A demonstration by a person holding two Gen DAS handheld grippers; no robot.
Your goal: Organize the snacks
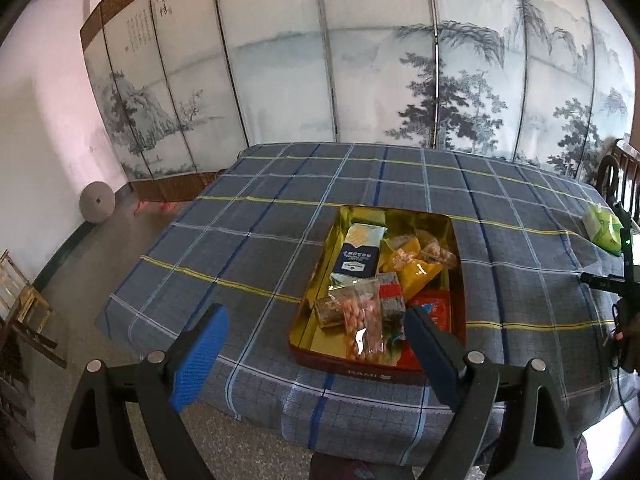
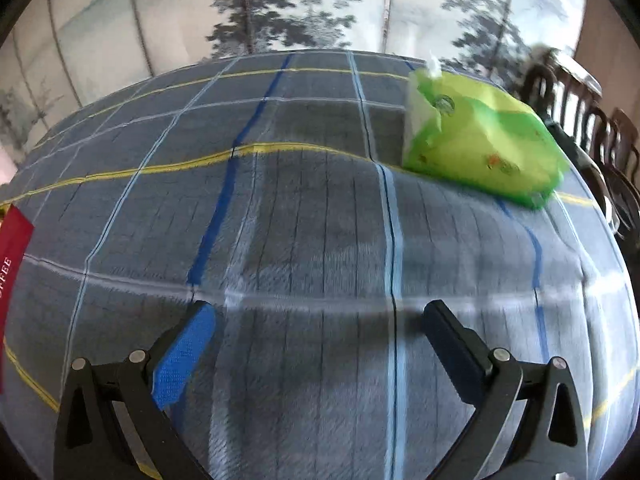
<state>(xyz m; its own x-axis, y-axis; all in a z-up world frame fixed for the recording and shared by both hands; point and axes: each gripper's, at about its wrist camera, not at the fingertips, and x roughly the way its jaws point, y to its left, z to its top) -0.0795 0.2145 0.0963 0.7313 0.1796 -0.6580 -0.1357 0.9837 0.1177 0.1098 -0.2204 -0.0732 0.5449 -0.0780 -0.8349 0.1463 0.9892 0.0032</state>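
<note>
A red tin (image 1: 376, 372) lined in gold sits at the near edge of the worktop (image 1: 256, 240), which is draped in a grey-blue plaid cloth, and is crowded with snacks: a dark blue packet (image 1: 358, 258) with a silver top lies along its left side, yellow packets (image 1: 416, 268) fill the middle, a clear bag of peanuts (image 1: 362, 322) rests toward the near end, and a red packet (image 1: 434, 306) shows at the near right corner. The left gripper (image 1: 316, 332) hangs just in front of the tin's near wall, jaws spread wide and holding nothing — one blue-padded finger off to the tin's left, the other overlapping its near right corner in the left wrist view. Across the worktop, close to its right edge, lies a green pack of tissues (image 2: 480, 140) (a white sheet pokes from its top), well apart from the tin. The right gripper (image 2: 320, 320) hovers low over bare cloth with the tissue pack ahead and to its right, jaws likewise apart and empty. The tin's red wall (image 2: 12, 260) shows as a sliver at the left edge of the right wrist view. A folding screen (image 1: 360, 60) painted with pines and mountains stands behind the worktop, and dark wooden chairs (image 2: 592, 128) line its right side.
</note>
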